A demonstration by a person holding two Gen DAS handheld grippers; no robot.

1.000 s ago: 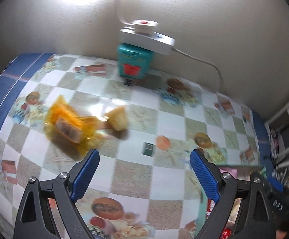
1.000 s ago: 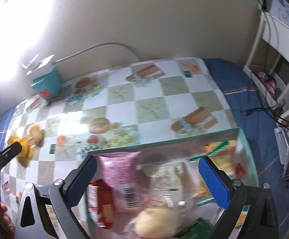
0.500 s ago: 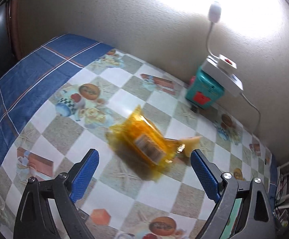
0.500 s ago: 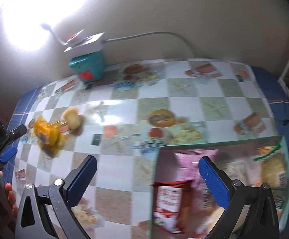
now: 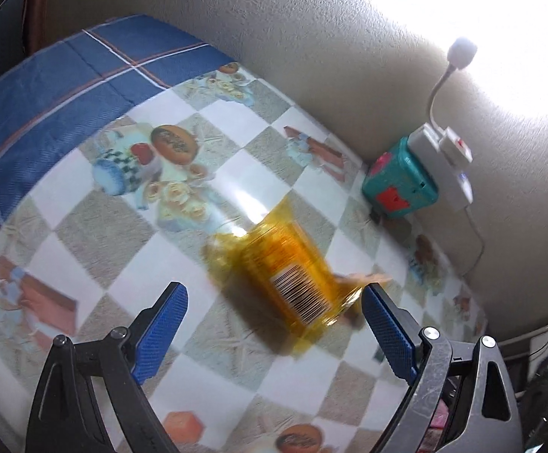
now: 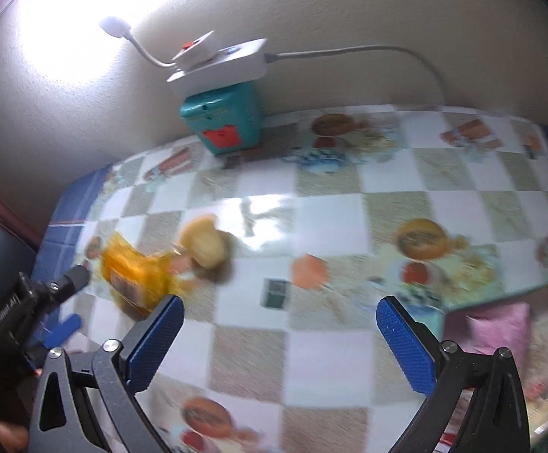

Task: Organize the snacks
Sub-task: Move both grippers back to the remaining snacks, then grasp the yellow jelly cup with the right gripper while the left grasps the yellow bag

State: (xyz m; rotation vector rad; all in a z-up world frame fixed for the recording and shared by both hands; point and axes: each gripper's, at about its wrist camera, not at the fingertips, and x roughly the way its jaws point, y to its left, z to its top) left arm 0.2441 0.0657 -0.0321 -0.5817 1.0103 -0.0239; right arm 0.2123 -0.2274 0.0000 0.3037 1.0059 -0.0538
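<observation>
An orange snack packet [image 5: 289, 275] with a barcode lies on the checked tablecloth, also in the right wrist view [image 6: 134, 275]. A round bun [image 6: 204, 245] in clear wrap lies touching its right end. My left gripper [image 5: 274, 309] is open, just above and before the packet, which sits between its blue fingers. My right gripper [image 6: 279, 315] is open and empty over the table's middle. A clear box [image 6: 519, 324] holding a pink packet [image 6: 496, 326] and other snacks is at the lower right.
A teal box [image 5: 398, 185] with a white power strip [image 6: 221, 64] and a lamp on top stands against the wall, its cable running right. The blue cloth edge [image 5: 47, 87] borders the table on the left.
My left gripper has moved in toward the orange packet, which now lies between its fingers. My right gripper has swung left, away from the clear box, toward the bun.
</observation>
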